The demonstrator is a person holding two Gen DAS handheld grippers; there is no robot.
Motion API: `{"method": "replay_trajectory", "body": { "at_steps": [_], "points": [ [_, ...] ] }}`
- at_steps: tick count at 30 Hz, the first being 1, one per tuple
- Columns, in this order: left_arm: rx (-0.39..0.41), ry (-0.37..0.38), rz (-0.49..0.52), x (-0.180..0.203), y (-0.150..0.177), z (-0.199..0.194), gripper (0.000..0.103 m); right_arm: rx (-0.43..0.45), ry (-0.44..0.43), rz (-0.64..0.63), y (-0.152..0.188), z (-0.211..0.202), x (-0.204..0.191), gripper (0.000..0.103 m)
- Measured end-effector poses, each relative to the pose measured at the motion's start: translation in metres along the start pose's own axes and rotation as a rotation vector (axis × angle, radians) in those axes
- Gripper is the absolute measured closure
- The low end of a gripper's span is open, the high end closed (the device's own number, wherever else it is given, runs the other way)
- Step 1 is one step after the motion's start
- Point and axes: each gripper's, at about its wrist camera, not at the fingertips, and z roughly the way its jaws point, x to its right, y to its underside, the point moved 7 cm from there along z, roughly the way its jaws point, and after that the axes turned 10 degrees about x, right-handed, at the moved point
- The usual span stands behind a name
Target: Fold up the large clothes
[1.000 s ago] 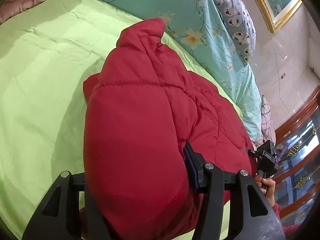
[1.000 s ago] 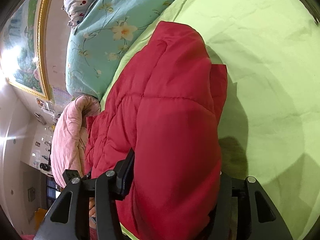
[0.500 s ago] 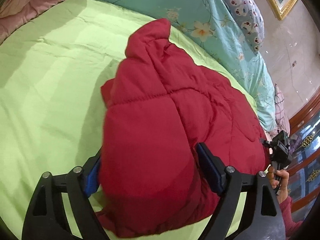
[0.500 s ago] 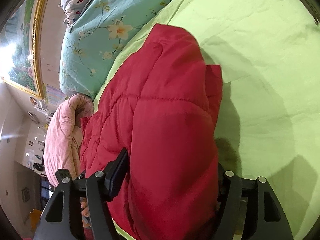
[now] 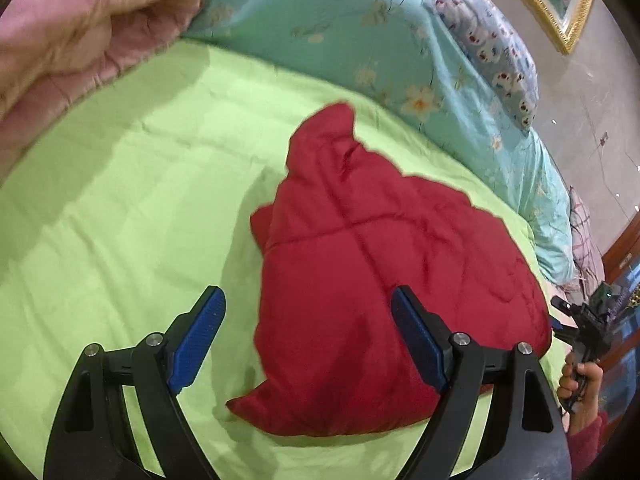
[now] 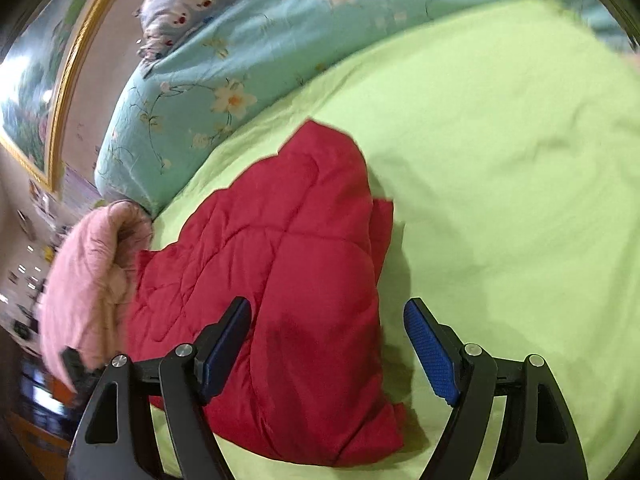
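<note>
A: Lying folded on the green sheet (image 5: 120, 208), the red jacket (image 5: 372, 280) is a bulky quilted bundle, one pointed end toward the floral quilt (image 5: 360, 28). Nothing holds it.

B: Left gripper (image 5: 308, 336)?

A: Jaws spread wide, blue pads bare. Left pad (image 5: 198, 336) sits over sheet, clear of the jacket; right pad (image 5: 418, 344) overlaps the jacket in view, contact not resolvable. Right gripper (image 6: 328, 348): also spread wide, one pad (image 6: 226, 348) over the jacket, the other over sheet.

B: Surroundings?

A: Floral quilt runs along the far edge of the sheet, close to the jacket's point. Patterned pillow (image 5: 492, 48) sits on it. Pink blanket (image 6: 88, 280) is bunched at one end, touching the jacket's edge in the right view. Gold picture frame (image 5: 552, 4) on the wall. In the left view the right hand (image 5: 580, 384) shows beyond the jacket's near corner.

B: Room to move?

A: Wide bare sheet on the jacket's side away from the pink blanket in the right view; near edge also open. Far side is tight against the quilt.

B: Change since 1 s ago?

A: Both grippers were clamped on the jacket, which was raised. Now it is down and both have let go and drawn back.
</note>
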Motion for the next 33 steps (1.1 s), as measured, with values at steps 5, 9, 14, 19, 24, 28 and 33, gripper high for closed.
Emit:
{"method": "replay_trajectory", "body": {
  "at_steps": [5,9,14,19,24,28,33],
  "points": [
    [0.043,0.041,0.098,0.04,-0.008,-0.013,0.018,0.09,-0.001,-0.135,-0.004,-0.024,-0.031,0.022],
    [0.02,0.134,0.16,0.079,0.003,-0.011,0.018,0.108,-0.044,-0.279,0.005,-0.026,-0.073,0.022],
    [-0.006,0.187,0.238,0.119,0.02,-0.002,0.018,0.064,-0.123,-0.383,0.03,-0.014,-0.113,0.022],
    [-0.023,0.205,0.264,0.137,0.027,0.007,0.018,0.017,-0.125,-0.467,0.051,0.006,-0.137,0.022],
    [-0.054,0.219,0.289,0.142,0.037,0.017,0.018,-0.026,-0.122,-0.511,0.066,0.025,-0.148,0.022],
    [-0.067,0.195,0.319,0.14,0.043,0.027,0.018,-0.03,-0.076,-0.597,0.075,0.036,-0.153,0.022],
    [-0.095,0.136,0.336,0.131,0.042,0.047,0.018,-0.04,-0.022,-0.655,0.075,0.055,-0.155,0.022]
  ]
}}
